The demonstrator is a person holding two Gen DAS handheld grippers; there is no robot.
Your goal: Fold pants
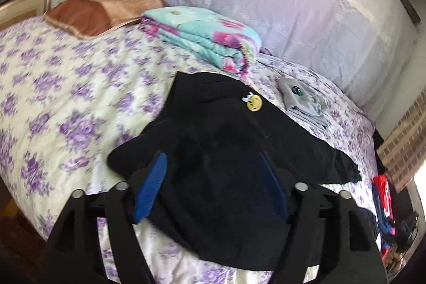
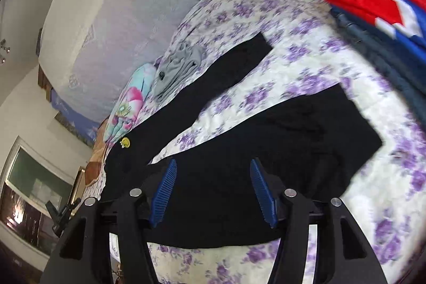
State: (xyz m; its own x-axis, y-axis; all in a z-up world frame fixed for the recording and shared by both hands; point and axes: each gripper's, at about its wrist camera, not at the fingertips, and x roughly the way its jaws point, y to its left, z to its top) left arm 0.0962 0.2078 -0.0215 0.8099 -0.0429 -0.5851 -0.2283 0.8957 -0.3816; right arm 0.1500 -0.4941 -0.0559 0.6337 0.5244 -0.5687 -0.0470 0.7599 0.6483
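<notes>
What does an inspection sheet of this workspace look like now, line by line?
Surface: bed with a purple flowered cover.
Job's things: black pants lie spread out, legs apart in a V; a yellow smiley badge is near the waist.
Clutter: folded floral blanket, brown pillow, folded grey garment, red and blue clothes.
Grippers: left gripper open above the pants; right gripper open above one leg; neither holds cloth.
Cables: nothing seen.
Surroundings: white covered mattress stands behind the bed; framed picture at the left.
</notes>
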